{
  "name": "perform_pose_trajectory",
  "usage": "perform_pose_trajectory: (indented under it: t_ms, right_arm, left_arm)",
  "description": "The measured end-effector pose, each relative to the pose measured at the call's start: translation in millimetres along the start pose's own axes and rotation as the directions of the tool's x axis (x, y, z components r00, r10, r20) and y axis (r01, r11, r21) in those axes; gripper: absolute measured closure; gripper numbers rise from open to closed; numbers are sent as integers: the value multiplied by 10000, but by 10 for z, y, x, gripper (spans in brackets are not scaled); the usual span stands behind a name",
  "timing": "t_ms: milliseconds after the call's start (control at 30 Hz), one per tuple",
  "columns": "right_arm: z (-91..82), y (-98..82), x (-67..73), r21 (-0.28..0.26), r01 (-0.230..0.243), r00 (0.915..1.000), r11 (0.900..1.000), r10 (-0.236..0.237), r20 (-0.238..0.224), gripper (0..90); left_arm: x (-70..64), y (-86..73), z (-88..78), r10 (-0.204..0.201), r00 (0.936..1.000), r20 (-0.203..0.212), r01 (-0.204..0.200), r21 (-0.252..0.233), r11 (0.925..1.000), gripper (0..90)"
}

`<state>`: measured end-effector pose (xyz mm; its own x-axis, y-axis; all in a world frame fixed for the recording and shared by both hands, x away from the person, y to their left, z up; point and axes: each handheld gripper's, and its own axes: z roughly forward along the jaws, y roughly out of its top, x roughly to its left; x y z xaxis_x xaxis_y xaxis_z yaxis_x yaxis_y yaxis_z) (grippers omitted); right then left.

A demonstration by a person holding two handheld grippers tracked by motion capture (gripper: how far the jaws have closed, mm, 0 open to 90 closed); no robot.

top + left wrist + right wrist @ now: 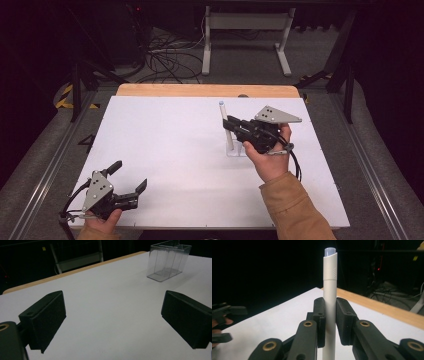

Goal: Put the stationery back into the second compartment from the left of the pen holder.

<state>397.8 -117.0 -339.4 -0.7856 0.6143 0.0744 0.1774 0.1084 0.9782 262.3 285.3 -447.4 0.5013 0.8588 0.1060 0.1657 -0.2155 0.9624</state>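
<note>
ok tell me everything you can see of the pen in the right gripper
The pen is a slim, off-white cylinder that looks like matte plastic, with a pale bluish cap end on top and small ridges on its upper barrel. It stands upright, clamped at mid-barrel between the black pads of the right gripper, which touch it on both sides. In the high view it is held over the clear plastic holder on the white table; its lower end is hidden.

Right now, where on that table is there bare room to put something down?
The white sheet is bare between the left gripper and the clear box. It's crowded around the box, where the right gripper holds a pen.
</note>
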Motion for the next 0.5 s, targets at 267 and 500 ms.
perform_pose_trajectory:
  t_ms: [267, 500]
  right_arm:
    - [-6, -45, -161, -243, 214, 9979, 9995, -199, 610, 791]
    - [-32, -127, -245, -767, 563, 9897, 9955, -455, 1355, 791]
  left_arm:
    - [4, 0, 0, 2, 10000, -17, -2, -25, 10000, 65]
    - [8, 0, -2, -34, 10000, -46, 34, -76, 10000, 65]
